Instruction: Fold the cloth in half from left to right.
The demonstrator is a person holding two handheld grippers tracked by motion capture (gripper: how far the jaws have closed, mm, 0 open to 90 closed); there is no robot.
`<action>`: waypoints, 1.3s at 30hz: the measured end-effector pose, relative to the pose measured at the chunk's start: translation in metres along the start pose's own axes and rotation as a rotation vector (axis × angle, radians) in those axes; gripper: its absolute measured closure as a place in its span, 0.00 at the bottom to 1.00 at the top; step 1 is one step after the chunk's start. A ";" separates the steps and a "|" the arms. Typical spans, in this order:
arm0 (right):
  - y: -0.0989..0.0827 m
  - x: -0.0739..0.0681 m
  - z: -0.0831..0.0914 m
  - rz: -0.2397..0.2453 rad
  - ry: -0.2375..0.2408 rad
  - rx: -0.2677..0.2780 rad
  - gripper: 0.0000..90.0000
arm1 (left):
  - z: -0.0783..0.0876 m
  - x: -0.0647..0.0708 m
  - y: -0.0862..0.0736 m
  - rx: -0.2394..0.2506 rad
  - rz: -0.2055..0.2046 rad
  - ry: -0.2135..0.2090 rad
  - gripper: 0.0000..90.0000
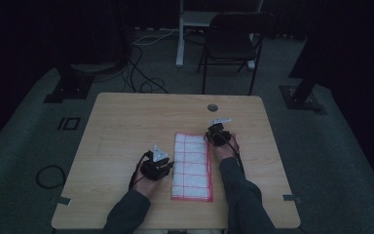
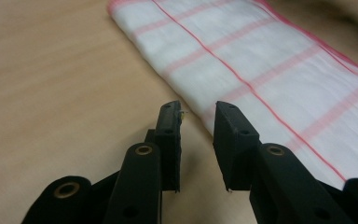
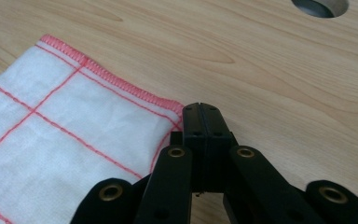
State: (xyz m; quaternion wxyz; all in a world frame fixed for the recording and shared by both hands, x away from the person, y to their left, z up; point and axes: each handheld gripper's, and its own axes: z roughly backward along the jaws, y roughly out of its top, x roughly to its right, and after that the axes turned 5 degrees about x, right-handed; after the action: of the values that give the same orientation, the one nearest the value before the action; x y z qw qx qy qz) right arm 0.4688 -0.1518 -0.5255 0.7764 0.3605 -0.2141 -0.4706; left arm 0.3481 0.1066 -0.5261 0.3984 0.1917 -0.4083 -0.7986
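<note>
A white cloth with red grid lines and a red hem (image 1: 192, 165) (image 2: 270, 60) (image 3: 65, 135) lies folded into a long strip on the wooden table (image 1: 126, 126), right of centre. My left gripper (image 1: 169, 168) (image 2: 198, 112) is open at the strip's left folded edge, near its middle. Bare table shows between its jaws, and one jaw tip reaches the fold. My right gripper (image 1: 208, 138) (image 3: 203, 108) is at the cloth's far right corner, with its jaws pressed together on the hemmed corner.
A round cable hole (image 1: 212, 107) (image 3: 319, 5) is in the table just beyond the right gripper. A black folding chair (image 1: 231, 41) stands behind the table. Cables (image 1: 141, 73) and stand bases (image 1: 68, 90) lie on the carpet around it.
</note>
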 end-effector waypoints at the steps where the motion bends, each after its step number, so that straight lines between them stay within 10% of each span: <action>1: 0.000 0.000 0.001 -0.003 0.001 0.004 1.00 | -0.003 -0.003 0.003 0.002 0.007 0.006 0.80; 39: -0.006 0.006 0.007 -0.061 0.046 0.052 0.65 | -0.072 -0.036 0.039 0.013 0.128 0.063 0.69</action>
State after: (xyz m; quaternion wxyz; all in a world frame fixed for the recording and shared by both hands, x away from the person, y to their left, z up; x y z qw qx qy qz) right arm 0.4629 -0.1614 -0.5259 0.7566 0.3978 -0.1974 -0.4800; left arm 0.4338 0.0860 -0.5382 0.4599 0.1930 -0.4123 -0.7624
